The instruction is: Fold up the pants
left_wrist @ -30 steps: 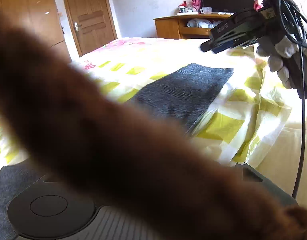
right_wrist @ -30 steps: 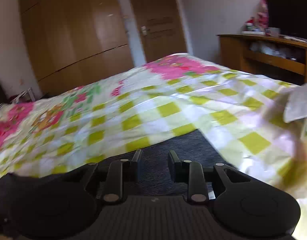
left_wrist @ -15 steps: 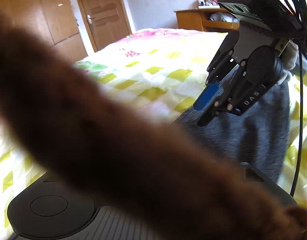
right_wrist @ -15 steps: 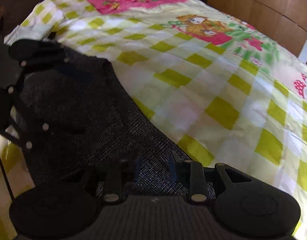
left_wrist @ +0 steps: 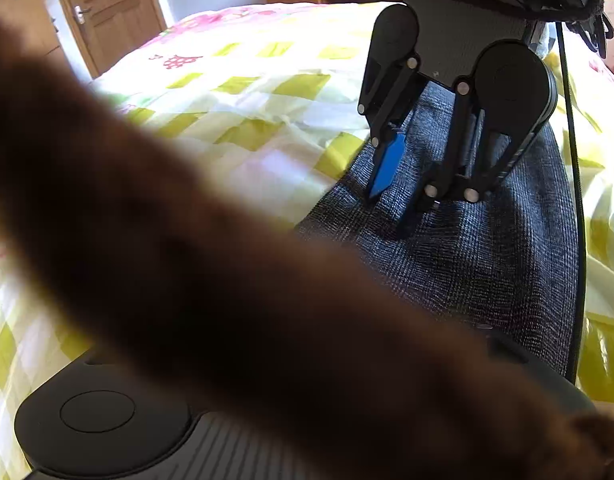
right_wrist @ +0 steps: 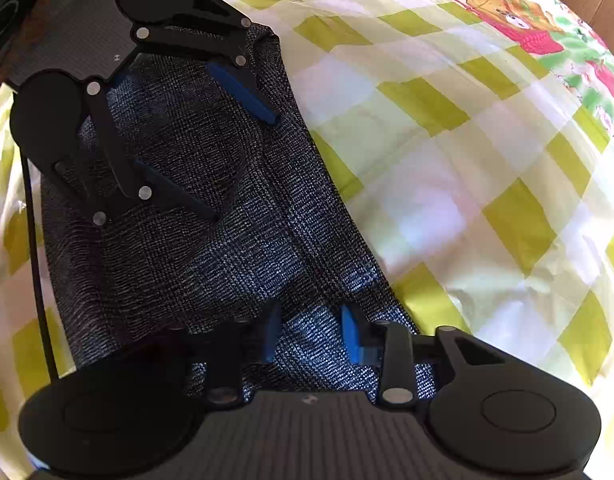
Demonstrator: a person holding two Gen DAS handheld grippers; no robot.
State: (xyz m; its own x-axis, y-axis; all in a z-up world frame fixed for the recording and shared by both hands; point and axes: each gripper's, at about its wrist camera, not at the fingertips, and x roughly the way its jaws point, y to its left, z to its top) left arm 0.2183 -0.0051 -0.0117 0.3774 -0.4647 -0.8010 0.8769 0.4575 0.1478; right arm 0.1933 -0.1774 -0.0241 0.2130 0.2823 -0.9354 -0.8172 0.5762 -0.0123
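The dark grey pants point(right_wrist: 211, 216) are lying folded on the checked bedspread point(right_wrist: 447, 168). Over the pants, the left gripper point(right_wrist: 243, 164) and right gripper point(right_wrist: 311, 332) are both hovering with jaws parted, gripping nothing.

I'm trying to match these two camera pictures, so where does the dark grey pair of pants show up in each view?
Left wrist: pants right of centre, running up under the right gripper; a blurred brown shape hides their lower left.
Right wrist: pants fill the left and centre, from the left gripper down to the near fingers.
Shared landmark: the yellow-checked bedspread bordering the pants.
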